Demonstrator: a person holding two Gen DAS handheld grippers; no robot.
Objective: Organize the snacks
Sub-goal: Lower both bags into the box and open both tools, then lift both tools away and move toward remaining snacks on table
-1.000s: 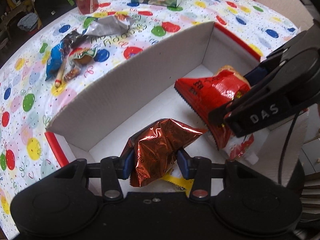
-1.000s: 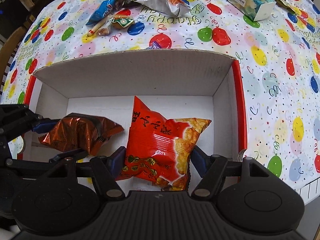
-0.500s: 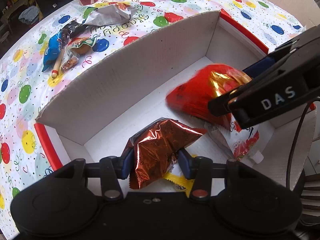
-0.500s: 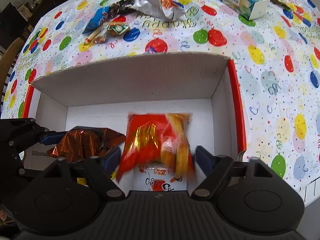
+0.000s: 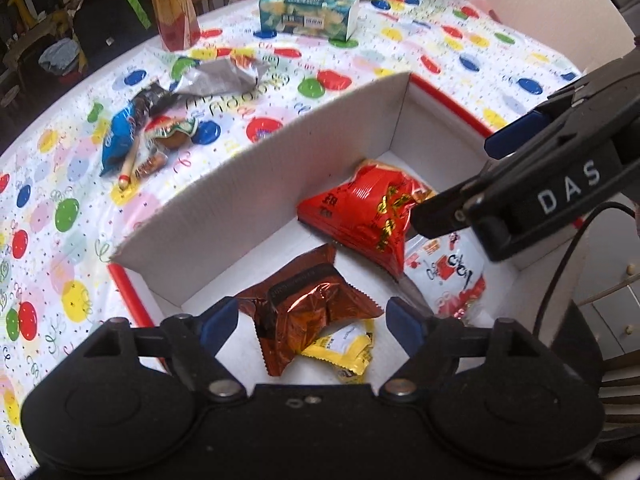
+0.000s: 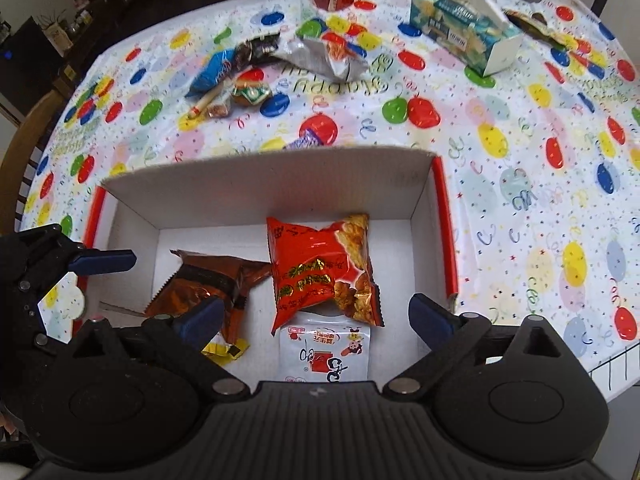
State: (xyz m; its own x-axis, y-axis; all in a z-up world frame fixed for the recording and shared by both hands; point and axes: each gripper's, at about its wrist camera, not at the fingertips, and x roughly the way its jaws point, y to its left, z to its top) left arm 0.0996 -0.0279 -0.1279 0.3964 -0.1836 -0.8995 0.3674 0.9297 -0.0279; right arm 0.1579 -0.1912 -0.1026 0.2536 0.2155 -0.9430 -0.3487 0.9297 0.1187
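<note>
A white cardboard box point(image 5: 256, 196) point(image 6: 260, 188) with red edges stands on the balloon-print table. Inside lie a brown foil packet point(image 5: 312, 312) point(image 6: 200, 284), a red chip bag point(image 5: 368, 208) point(image 6: 320, 268), a white pouch point(image 5: 452, 276) point(image 6: 324, 352) and a yellow packet point(image 5: 348, 352) point(image 6: 224, 350). My left gripper point(image 5: 312, 326) point(image 6: 102, 260) hangs open over the brown packet, which is free of its fingers. My right gripper point(image 6: 316, 316) point(image 5: 464, 184) is open above the red bag and white pouch, holding nothing.
Loose snacks lie on the table beyond the box: a blue packet point(image 5: 120, 136) point(image 6: 212, 70), a silver wrapper point(image 5: 220, 78) point(image 6: 324, 56), a small round snack point(image 5: 172, 136) point(image 6: 250, 92). A tissue box point(image 5: 308, 14) point(image 6: 464, 32) and a drink bottle point(image 5: 174, 4) stand farther back.
Both grippers opened and pulled back up. The brown packet and the red chip bag dropped out of them and now lie on the box floor.
</note>
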